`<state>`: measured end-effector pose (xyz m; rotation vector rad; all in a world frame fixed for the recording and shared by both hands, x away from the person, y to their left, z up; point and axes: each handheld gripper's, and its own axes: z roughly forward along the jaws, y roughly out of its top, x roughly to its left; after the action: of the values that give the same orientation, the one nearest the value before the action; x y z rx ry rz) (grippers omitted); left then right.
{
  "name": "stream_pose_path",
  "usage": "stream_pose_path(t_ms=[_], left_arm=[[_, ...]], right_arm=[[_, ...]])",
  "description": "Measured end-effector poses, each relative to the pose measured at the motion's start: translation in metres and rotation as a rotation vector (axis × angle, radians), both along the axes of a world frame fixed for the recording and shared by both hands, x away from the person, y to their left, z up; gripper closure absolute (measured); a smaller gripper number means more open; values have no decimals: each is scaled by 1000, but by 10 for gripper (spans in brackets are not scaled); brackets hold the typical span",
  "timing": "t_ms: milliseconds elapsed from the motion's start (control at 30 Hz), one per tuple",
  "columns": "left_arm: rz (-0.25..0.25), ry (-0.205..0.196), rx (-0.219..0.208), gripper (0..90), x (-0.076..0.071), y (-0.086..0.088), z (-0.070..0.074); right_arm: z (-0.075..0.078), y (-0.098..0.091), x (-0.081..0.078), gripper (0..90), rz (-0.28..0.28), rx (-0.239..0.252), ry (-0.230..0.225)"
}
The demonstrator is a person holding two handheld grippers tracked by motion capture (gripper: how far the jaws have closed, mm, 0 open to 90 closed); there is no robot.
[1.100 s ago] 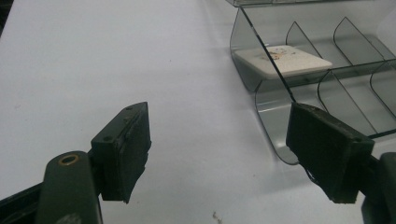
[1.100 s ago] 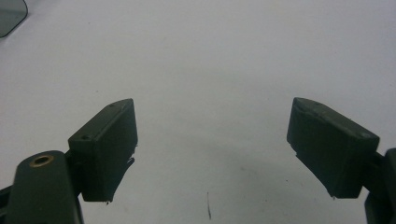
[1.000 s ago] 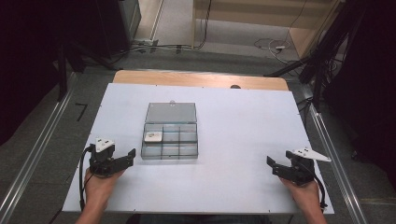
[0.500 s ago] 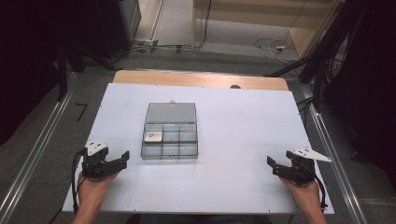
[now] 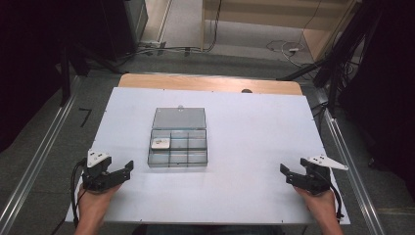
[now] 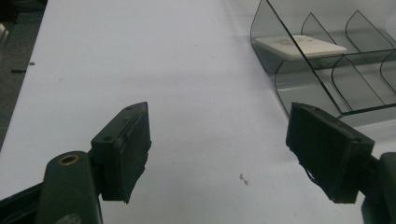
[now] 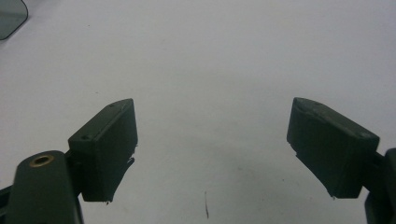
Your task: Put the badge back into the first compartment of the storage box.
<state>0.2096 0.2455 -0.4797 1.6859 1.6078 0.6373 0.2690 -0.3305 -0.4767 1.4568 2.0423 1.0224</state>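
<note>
A clear grey compartment box (image 5: 177,151) lies in the middle of the white table (image 5: 254,132), its lid folded flat behind it. A flat white piece (image 5: 160,143) rests in one left compartment. My left gripper (image 5: 126,171) sits near the front left edge, pointing right toward the box, jaws open and empty. The left gripper view shows that gripper (image 6: 219,135) over bare table, with the box (image 6: 327,79) and the white piece (image 6: 301,46) up and to the right. At the front right my right gripper (image 5: 285,175) is open and empty too, as the right gripper view (image 7: 212,135) confirms.
A wooden strip (image 5: 210,84) borders the table's far edge. Metal rails (image 5: 44,152) run along both sides, with cables on the floor beyond. A corner of the box (image 7: 10,18) peeks in at the top left of the right gripper view.
My left hand has drifted a little left and back toward the table's near edge, away from the box. The right hand has stayed put.
</note>
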Motion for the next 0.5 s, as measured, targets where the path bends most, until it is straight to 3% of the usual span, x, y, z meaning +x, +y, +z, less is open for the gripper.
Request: stream_pose_path(t_ms=[367,500], left_arm=[[12,10,-9,223,-6,4,-6],[36,18,41,215,-2,7,-13]], right_arm=[[0,-2,-1,151,-5,5,-2],[1,-1,-1,151,-3,4,-3]])
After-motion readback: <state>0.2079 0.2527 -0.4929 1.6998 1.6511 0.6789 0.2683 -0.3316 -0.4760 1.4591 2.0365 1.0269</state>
